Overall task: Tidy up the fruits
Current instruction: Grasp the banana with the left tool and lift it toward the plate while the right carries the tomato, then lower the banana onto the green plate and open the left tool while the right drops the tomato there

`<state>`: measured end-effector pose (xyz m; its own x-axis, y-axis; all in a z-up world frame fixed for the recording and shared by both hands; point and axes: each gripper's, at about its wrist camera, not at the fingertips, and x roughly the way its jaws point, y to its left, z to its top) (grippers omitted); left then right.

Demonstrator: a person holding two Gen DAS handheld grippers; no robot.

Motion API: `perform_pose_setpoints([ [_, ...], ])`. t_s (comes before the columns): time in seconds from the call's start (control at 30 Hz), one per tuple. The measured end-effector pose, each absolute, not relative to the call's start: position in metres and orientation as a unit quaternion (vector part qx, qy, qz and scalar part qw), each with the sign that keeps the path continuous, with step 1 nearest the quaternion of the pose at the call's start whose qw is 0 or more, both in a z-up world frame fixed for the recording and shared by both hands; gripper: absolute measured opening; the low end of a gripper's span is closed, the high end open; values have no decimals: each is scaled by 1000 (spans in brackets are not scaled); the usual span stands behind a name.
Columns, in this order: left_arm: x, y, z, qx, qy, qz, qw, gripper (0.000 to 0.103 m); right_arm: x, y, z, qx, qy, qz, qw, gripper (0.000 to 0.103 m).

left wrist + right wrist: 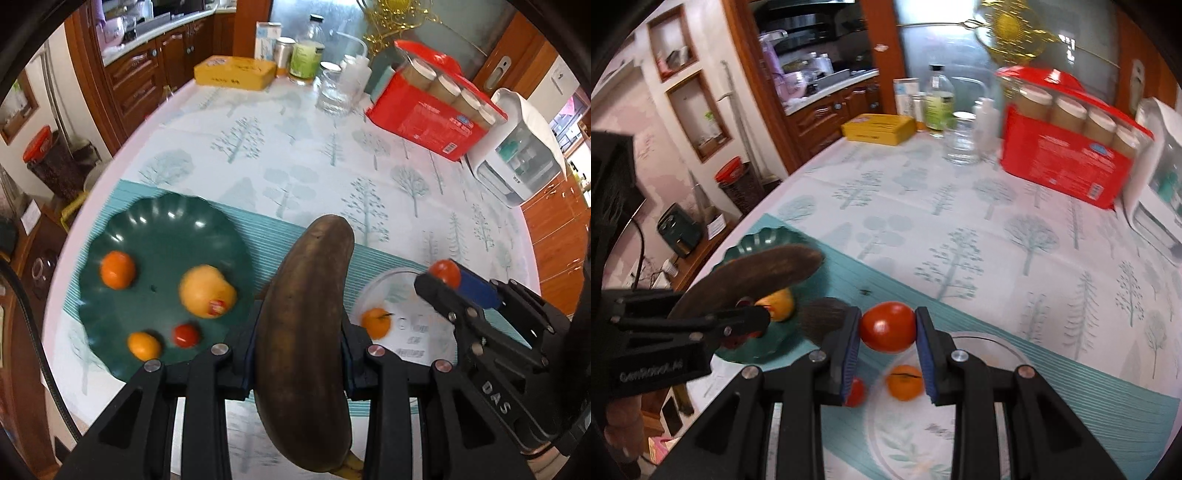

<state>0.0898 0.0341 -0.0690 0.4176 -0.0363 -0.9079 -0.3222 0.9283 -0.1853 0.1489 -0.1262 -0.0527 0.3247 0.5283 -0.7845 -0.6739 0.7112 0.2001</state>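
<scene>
My left gripper (300, 332) is shut on a brown, overripe banana (317, 258) that hangs above the table. To its left, a dark green plate (162, 218) holds an orange (117, 269), a yellow fruit with a sticker (205, 290), a small yellow-orange fruit (144, 345) and a red tomato (186, 335). My right gripper (888, 328) is shut on another red tomato (886, 321), raised over a clear plate (997, 341). On that plate lies a small orange fruit (905, 382). A red fruit (856, 392) shows partly behind one finger.
A teal placemat (258, 229) lies under both plates on the tree-print tablecloth. At the far side stand a yellow box (236, 72), a glass jar (334, 92), a bottle (306, 55), a red pack of jars (432, 114) and a white appliance (517, 162).
</scene>
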Motion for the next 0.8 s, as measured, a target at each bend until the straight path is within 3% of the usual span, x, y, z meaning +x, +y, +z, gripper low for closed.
perform_pose_setpoints([
  [0.4,81,148,-80,-118,547,27,829,33,96,-17,-64,-98,466,353,805,29],
  [0.8,101,210,-134,-67,569,-29,819,33,61,50,-103,-102,492,344,793,29],
])
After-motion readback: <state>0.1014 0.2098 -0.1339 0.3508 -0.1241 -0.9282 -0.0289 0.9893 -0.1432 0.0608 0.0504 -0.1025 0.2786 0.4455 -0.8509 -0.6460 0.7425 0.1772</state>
